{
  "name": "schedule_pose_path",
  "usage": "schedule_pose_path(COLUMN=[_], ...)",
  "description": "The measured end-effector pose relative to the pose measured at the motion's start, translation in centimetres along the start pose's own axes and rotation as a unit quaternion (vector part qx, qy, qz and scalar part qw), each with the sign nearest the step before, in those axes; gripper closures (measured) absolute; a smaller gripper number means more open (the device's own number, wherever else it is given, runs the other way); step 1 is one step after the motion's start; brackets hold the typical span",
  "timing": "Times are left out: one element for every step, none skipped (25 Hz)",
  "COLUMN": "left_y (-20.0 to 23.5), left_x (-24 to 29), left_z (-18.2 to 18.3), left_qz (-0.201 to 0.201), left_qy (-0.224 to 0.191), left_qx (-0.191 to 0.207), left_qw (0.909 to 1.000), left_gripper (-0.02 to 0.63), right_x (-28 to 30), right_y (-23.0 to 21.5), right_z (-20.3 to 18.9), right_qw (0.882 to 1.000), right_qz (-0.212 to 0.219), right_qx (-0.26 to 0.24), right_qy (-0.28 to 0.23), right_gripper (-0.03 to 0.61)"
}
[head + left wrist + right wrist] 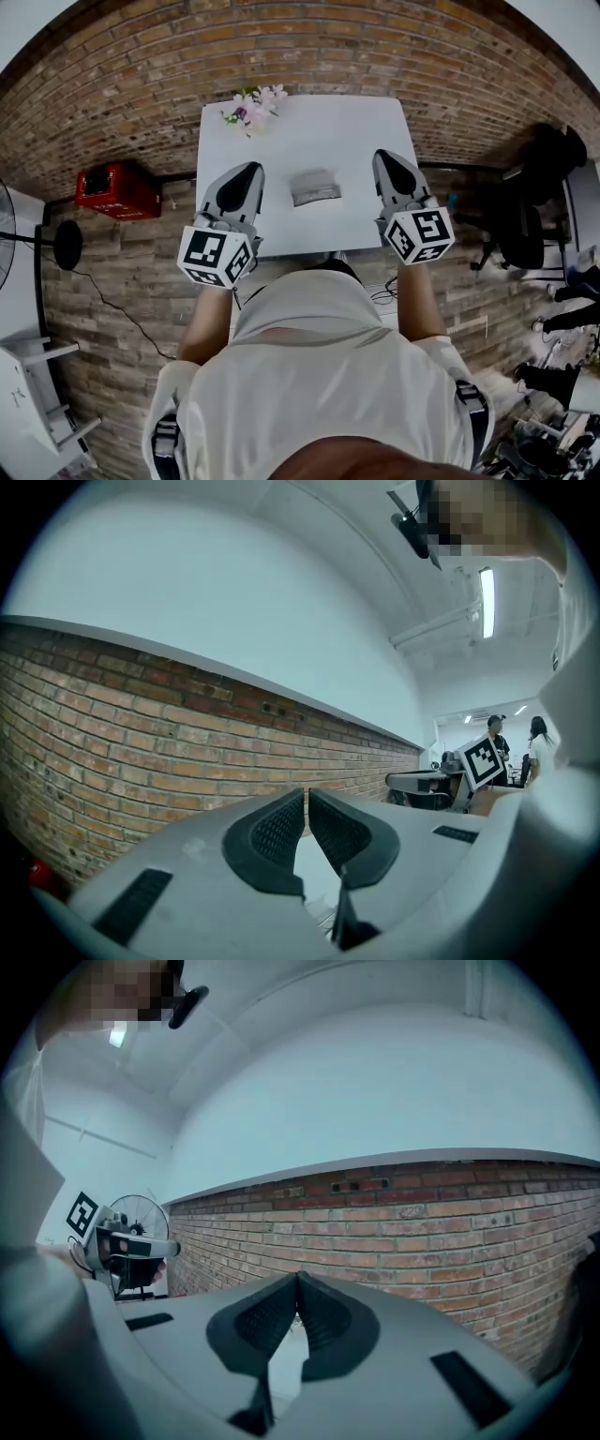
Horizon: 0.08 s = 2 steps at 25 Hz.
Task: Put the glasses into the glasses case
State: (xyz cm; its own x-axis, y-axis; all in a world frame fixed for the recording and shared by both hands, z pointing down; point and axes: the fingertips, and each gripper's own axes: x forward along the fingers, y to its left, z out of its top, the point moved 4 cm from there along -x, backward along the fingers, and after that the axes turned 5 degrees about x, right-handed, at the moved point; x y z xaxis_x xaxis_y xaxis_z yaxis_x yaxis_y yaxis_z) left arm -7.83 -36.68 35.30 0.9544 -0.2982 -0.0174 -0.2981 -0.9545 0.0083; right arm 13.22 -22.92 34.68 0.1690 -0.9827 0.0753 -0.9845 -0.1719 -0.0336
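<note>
A white table (309, 131) stands in front of me in the head view. Near its middle lies a small grey oblong object (315, 187), apparently the glasses case; I cannot make out the glasses separately. My left gripper (251, 169) hovers over the table's left front part, left of the case, jaws shut and empty. My right gripper (383, 156) is held to the case's right, also shut on nothing. In the left gripper view the left gripper (307, 795) points up at a brick wall. The right gripper (298, 1280) does the same in its own view. Neither gripper view shows the case.
A bunch of pink and white flowers (255, 105) sits at the table's far left corner. A red crate (117, 190) and a standing fan (66, 244) are on the floor to the left. A black chair (534, 187) and people's legs (572, 300) are at right.
</note>
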Motion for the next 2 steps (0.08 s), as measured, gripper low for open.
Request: schedule_pose_path(left_y=[-0.01,-0.02], left_x=[-0.11,-0.22], left_z=[-0.01,-0.02], left_qz=[0.000,0.001], left_qy=[0.000,0.000], left_qx=[-0.001,-0.001], left_qw=[1.0000,1.0000], left_gripper=[0.588,0.588], right_x=[0.01,0.02], right_y=[0.12,0.24], right_z=[-0.01,-0.03], right_qw=[1.000,1.000], right_qz=[0.001,0.003], right_qx=[0.000,0.000], right_qy=[0.001,0.001], right_gripper=[0.528,0.528])
